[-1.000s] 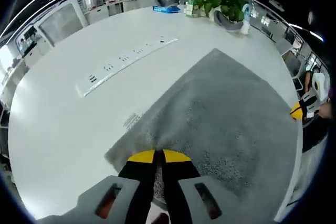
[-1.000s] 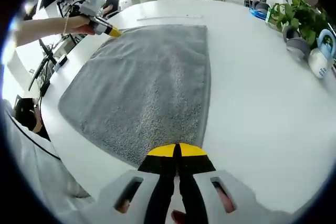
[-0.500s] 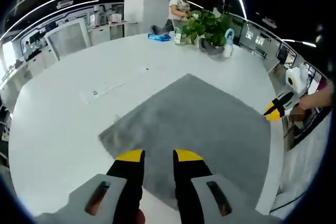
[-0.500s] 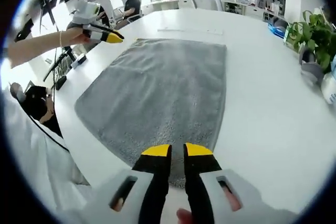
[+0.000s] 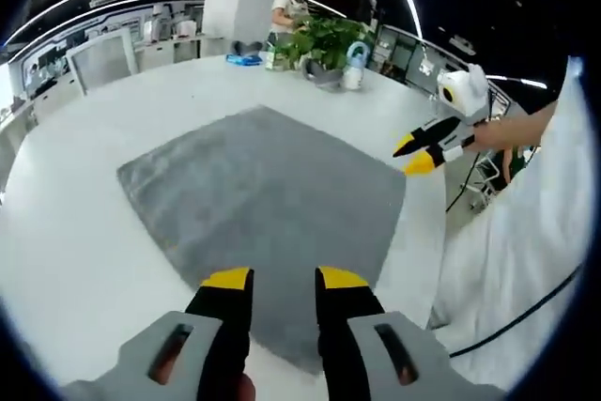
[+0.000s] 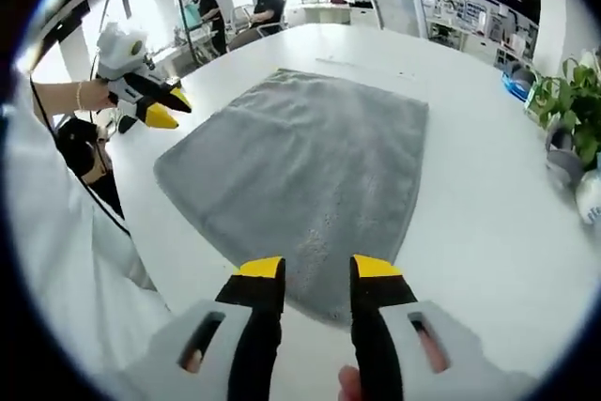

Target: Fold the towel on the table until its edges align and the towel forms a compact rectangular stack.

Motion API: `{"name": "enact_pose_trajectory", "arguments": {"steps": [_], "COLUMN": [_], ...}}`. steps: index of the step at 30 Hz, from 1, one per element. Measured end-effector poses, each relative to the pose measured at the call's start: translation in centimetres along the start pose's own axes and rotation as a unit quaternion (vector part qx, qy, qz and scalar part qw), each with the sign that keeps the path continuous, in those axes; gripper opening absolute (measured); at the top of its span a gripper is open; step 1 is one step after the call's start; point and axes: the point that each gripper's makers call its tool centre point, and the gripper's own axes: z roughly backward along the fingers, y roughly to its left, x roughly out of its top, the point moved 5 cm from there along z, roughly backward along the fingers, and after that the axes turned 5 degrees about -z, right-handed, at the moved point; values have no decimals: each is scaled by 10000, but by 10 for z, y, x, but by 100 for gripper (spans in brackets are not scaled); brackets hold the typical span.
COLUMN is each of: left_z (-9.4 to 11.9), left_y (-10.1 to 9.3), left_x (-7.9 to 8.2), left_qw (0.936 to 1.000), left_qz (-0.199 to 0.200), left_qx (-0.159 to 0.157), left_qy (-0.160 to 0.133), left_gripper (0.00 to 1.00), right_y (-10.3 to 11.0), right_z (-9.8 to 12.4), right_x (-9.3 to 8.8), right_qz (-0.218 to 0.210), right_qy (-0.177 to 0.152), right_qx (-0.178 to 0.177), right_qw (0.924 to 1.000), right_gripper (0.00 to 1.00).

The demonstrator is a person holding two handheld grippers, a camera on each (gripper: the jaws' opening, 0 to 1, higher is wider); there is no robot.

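Observation:
A grey towel (image 5: 268,204) lies flat and unfolded on the white table (image 5: 84,260); it also shows in the right gripper view as the towel (image 6: 300,171). My left gripper (image 5: 282,279) hangs open above the towel's near corner, nothing between its yellow-tipped fingers. My right gripper (image 6: 317,269) is open too, above the towel's near edge. The right gripper (image 5: 420,150) enters the left gripper view from the right, held by a hand. The left gripper (image 6: 155,105) appears at the left of the right gripper view, off the towel's far corner.
Potted plants (image 5: 319,39) and small items stand at the table's far side. A plant (image 6: 573,100) sits at the right. The person's white clothing (image 5: 526,260) borders the table edge. People sit at desks in the background (image 6: 268,2).
Both grippers let go of the towel corners, opened wider and lifted back. The towel now lies flat on the table.

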Motion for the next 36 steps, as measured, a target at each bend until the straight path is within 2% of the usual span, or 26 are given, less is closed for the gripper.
{"name": "enact_pose_trajectory", "arguments": {"steps": [2,6,11,14,16,25,34,36], "left_z": [0,-1,-2,-5,-7,-8,-9,-9], "left_y": [-10,-20,-33,-37,-38,-40,-39,-38], "left_x": [-6,-16,-36,-50,-56,-67,-67,-67], "left_qw": [9999,9999,9996,9993,9991,9989,9990,9987], "left_qz": [85,155,-223,-156,-137,-28,71,-85], "left_qx": [-105,-65,8,-46,-39,21,135,169], "left_qy": [-4,-22,170,350,389,467,431,466], "left_gripper": [27,26,26,24,24,24,21,19], "right_y": [2,6,6,6,6,-4,-5,-6], "right_z": [-1,-4,-8,-10,-11,-17,-16,-17], "right_x": [-4,-10,-19,-25,-28,-43,-41,-40], "right_qz": [84,294,555,758,657,923,1121,1087], "right_qy": [66,229,465,606,646,1026,1000,992], "right_qx": [9,39,38,-35,-26,-174,-214,-224], "right_qw": [9999,9993,9974,9953,9957,9903,9884,9889], "right_gripper": [26,27,29,29,29,26,23,21]}}
